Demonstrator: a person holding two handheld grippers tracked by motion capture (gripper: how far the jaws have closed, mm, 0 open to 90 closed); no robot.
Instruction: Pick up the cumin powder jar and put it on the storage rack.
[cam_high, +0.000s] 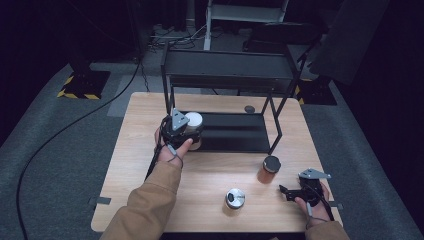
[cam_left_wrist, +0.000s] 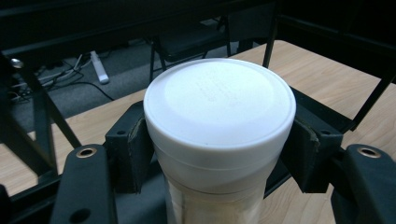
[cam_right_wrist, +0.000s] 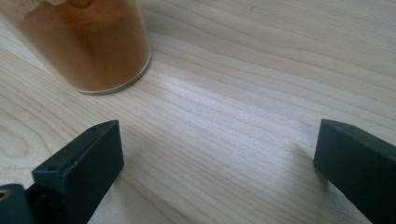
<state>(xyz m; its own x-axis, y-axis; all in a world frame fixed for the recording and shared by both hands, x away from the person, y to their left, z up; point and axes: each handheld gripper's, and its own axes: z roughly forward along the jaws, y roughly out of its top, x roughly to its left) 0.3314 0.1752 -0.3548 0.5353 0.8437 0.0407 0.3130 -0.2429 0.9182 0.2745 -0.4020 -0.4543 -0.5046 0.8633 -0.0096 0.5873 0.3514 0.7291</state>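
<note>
Between the clamped left tool's (cam_left_wrist: 219, 154) pads, a white-lidded jar (cam_left_wrist: 219, 121) of pale powder.

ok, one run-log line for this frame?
left gripper: shut on white-lid jar, at black rack lower shelf | right gripper: open, empty, on table beside orange-powder jar | silver-lid jar: untouched

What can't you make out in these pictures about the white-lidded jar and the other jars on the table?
- White-lidded jar: its base is cut off by the bottom edge of the left gripper view; in the high view the left gripper and hand cover it.
- Orange jar: its lid is cut off by the top edge of the right gripper view.
- Silver-lidded jar: contents too small to tell, high view.
</note>
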